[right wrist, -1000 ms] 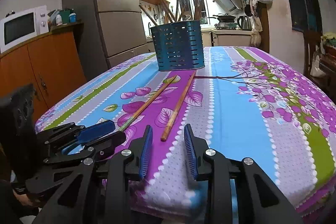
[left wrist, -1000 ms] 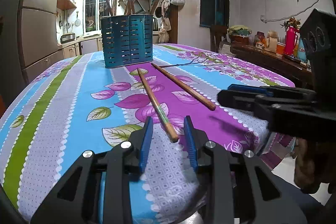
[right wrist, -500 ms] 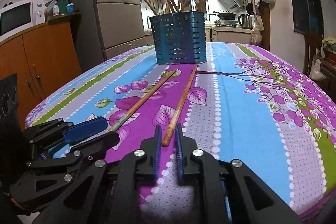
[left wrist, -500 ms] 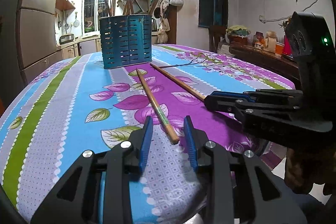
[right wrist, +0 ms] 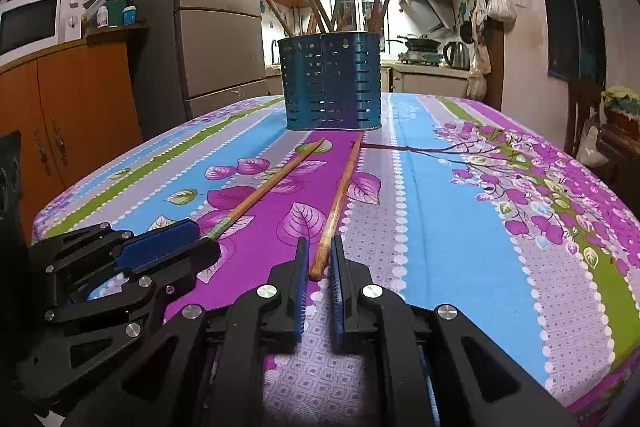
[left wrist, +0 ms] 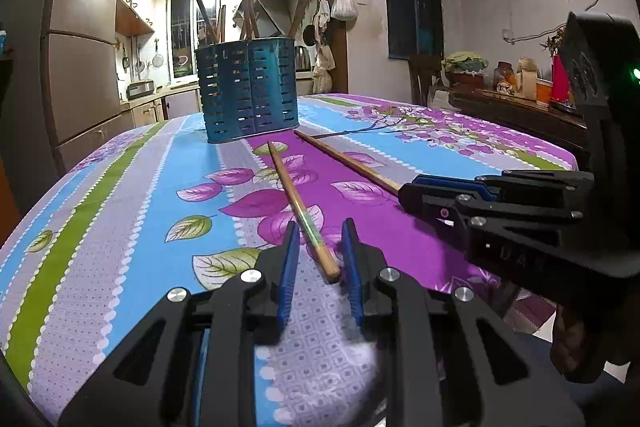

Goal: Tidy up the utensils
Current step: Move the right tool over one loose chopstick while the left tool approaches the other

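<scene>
While two wooden chopsticks (left wrist: 304,215) are lying at six o'clock of the blue utensil holder (left wrist: 250,89), the left gripper (left wrist: 320,259) is narrowing around one without touching, and the right gripper (right wrist: 319,269) is clamping the other (right wrist: 334,211).

Faint embossed letters "UA" on the right claw (left wrist: 408,193) body, otherwise nothing legible

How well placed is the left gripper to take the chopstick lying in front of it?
Probably well placed. The left gripper has that chopstick's near end between its fingers, which have just been closing but do not yet press on it. Nothing lies between; the right gripper is shut on the other chopstick.
</scene>
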### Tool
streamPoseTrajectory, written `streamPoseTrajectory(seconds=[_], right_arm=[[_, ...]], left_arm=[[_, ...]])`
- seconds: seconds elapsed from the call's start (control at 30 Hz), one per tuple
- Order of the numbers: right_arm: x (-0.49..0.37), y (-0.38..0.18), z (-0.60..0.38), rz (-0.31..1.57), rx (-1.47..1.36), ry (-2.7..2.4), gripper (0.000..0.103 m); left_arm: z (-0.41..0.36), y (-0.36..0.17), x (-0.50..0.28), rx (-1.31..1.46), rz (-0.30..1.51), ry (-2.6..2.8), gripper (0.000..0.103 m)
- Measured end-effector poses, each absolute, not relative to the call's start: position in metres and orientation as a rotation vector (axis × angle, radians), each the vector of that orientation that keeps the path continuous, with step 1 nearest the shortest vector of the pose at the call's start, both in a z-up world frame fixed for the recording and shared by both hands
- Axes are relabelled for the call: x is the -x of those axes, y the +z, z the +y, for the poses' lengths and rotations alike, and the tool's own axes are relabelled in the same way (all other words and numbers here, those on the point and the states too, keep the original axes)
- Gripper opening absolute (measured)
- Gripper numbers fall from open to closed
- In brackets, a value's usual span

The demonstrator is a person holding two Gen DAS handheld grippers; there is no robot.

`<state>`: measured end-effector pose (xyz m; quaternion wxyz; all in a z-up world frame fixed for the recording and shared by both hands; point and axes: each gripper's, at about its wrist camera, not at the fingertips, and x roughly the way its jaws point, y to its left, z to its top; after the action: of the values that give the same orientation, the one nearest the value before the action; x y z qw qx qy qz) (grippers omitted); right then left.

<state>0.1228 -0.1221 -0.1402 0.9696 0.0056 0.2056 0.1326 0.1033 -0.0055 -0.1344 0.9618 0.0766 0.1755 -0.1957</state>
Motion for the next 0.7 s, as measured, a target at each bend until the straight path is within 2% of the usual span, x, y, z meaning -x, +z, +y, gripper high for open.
streamPoseTrajectory(seconds=[0.23,0.7], right_arm=[[-0.1199,-0.1433,-0.1243,0.383,-0.02,0.265,0.011],[-0.119,-0.1446,-0.1298,0.374,-0.027,0.247,0.01]], left_arm=[[-0.0044,-0.1375,-0.0981,-0.148,0.331,-0.377,0.014],[-0.0035,-0.1375,-0.0985,-0.15,0.32,-0.377,0.013]])
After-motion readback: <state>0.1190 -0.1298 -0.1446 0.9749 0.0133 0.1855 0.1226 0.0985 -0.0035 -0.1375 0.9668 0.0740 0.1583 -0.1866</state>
